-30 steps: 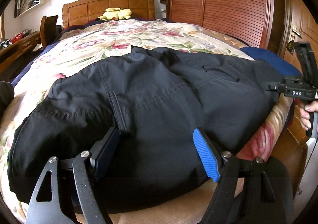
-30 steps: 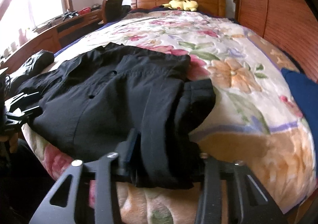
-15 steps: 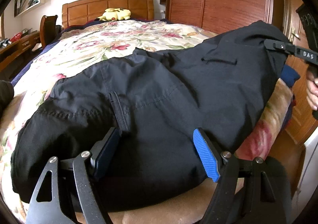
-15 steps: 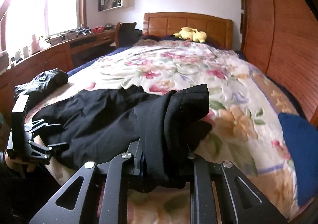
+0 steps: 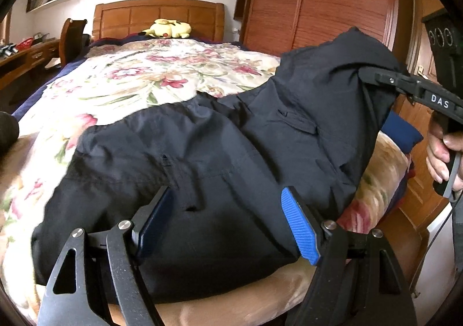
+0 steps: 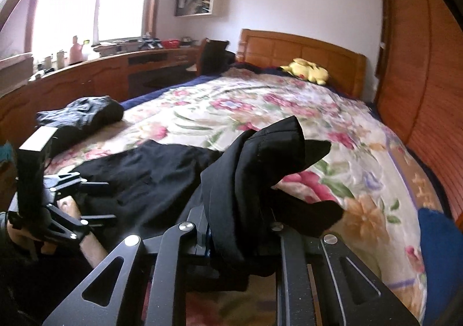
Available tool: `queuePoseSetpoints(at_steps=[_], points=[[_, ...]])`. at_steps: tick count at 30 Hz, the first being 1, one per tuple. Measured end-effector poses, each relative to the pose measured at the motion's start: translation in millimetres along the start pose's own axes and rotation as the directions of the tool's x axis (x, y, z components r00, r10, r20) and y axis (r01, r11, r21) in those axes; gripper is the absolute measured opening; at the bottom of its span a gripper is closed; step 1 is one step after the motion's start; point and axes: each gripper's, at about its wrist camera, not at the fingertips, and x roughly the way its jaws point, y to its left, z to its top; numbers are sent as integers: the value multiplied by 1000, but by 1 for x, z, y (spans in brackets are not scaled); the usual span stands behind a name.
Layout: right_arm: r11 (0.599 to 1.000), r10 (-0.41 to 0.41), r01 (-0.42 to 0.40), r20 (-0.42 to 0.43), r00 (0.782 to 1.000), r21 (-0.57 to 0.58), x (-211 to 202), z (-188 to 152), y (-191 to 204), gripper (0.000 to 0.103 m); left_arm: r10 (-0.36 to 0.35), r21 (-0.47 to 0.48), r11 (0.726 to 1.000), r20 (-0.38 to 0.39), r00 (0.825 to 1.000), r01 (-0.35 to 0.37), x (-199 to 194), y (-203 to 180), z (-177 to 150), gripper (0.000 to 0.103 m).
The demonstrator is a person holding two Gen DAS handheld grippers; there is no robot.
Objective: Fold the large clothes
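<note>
Two grippers work a black garment (image 5: pixel 202 152) spread across the foot of a bed (image 5: pixel 139 80) with a floral cover. Nearest in the left wrist view, the left gripper (image 5: pixel 228 221) has its jaws wide apart over the near edge of the garment, one blue pad (image 5: pixel 301 227) plainly showing, nothing held between them. Most of the cloth lies flat on the cover just beyond. To the right, the right gripper (image 5: pixel 373 77) has its jaws clamped on one end of the garment and holds that end up off the bed, so the fabric slopes down from it to the flat part. In the right wrist view, that gripper (image 6: pixel 240 236) has a bunched fold of garment (image 6: pixel 260 166) standing up between its jaws, and the left gripper (image 6: pixel 98 198) sits at the garment's far edge. A blue cushion (image 5: pixel 402 132) lies at the bed's right side, a second dark bundle (image 6: pixel 84 114) near the left side. Farther off, a yellow plush toy (image 5: pixel 169 28) rests by the headboard (image 5: pixel 156 19), with a wooden wardrobe (image 5: pixel 332 1) to the right.
</note>
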Motion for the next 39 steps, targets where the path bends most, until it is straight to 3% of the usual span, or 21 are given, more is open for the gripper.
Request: queuePoseSetpoints(at_steps=[6,13,20,25,31,34,37,39], points=[[996,72,-69,39,997,-62,8,20,23,18,74,-22,997,63,995,-73,-38,31,8,78],[976,174,-167,43,984,-137,34,38,64,18,195,-80,979,111,975,-187,-86,82,3,78],[941,279,-280,-31,960,-191,83,37,104,17,275,-149,955,117,954,-257,-114,124,-16,78],[918,332,-353,-135,933,-181,124,17,128,17,323,-187,936,108,940,-300,-124,147,-29,78],[925,308,-338,-178,935,-175,151,15,129,21,341,-212,925,101,935,-314,-127,160,-35,78],[933,300,-326,-172,938,-150,145,28,125,27,334,-206,929,105,937,-308,-126,161,-35,78],[936,314,-330,-129,940,-125,127,40,106,48,322,-196,935,111,940,-297,-126,157,-35,78],[938,321,-329,-84,943,-106,114,48,91,54,314,-189,938,114,943,-289,-124,153,-32,78]])
